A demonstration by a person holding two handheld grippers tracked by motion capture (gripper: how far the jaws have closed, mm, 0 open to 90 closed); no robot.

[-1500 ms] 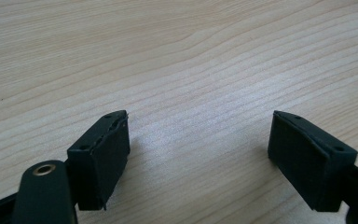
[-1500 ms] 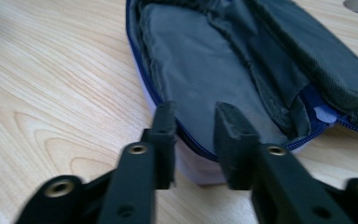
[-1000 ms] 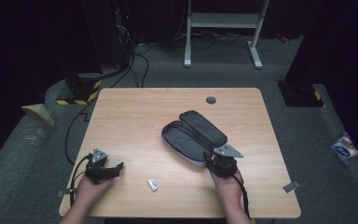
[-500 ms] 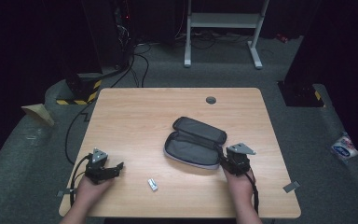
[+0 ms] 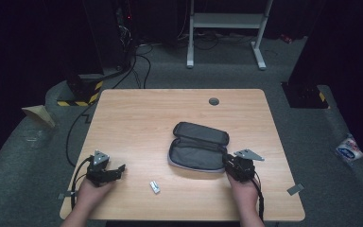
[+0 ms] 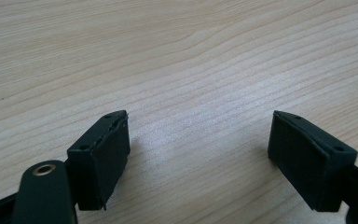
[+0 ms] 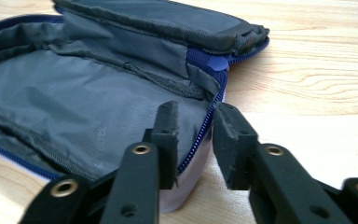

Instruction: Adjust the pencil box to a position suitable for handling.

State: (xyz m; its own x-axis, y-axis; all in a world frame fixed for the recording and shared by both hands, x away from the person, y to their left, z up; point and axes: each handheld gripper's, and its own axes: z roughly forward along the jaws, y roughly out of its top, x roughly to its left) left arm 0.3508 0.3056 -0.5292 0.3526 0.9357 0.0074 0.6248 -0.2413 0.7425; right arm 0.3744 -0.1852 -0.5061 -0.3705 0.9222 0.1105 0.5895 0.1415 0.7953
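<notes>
At lower right, our right gripper (image 5: 228, 164) straddles the open grey pouch's (image 5: 196, 149) rim, jaws slightly apart; at lower left, our left gripper (image 5: 119, 169) gapes wide.

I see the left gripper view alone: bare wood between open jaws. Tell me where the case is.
Observer: The open grey zip case lies to the right of your left tool, well apart from it.
Operator: Report the right tool.
Observer: The right tool sits astride the case's zipper rim at its near right corner, one jaw inside and one outside. The jaws are narrowly apart, and I cannot tell whether they pinch the rim.
Operator: Name anything else nearby.
Observer: A small white object lies on the wooden table between the two tools, near the front edge, and touches neither the case nor a tool.
</notes>
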